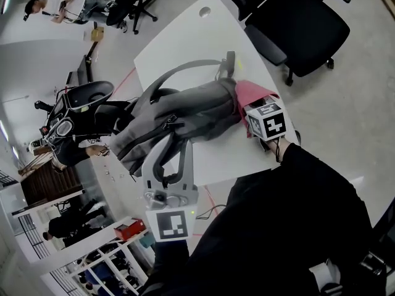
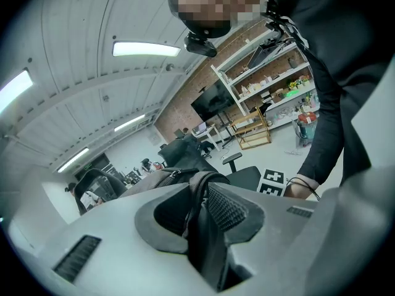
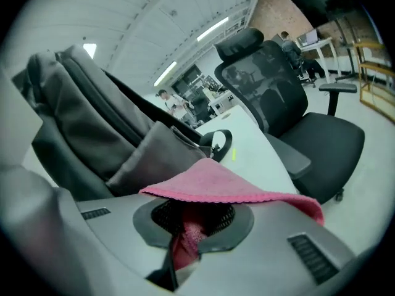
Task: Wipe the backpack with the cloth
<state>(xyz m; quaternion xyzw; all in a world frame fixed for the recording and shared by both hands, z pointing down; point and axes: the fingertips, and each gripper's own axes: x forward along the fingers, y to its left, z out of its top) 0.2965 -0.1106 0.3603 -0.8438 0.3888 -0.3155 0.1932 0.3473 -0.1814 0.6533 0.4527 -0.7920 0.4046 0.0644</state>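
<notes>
A grey backpack [image 1: 191,113] lies on its side on the white table [image 1: 185,36]. My left gripper [image 1: 168,145] comes in from the near edge and is shut on one of its dark straps [image 2: 207,227]; in the left gripper view the strap runs between the pads, with the bag's body [image 2: 163,177] behind. My right gripper [image 1: 245,113] is at the bag's right end, shut on a pink cloth [image 1: 256,93]. In the right gripper view the cloth [image 3: 228,184] is pinched in the jaws and drapes over them, close beside the backpack [image 3: 92,134].
A black office chair [image 1: 302,23] stands past the table's right side, also in the right gripper view as the chair [image 3: 290,103]. Another dark chair [image 1: 86,97] is at the left. People sit far off at top left [image 1: 62,5]. Shelves [image 1: 117,258] stand by the near floor.
</notes>
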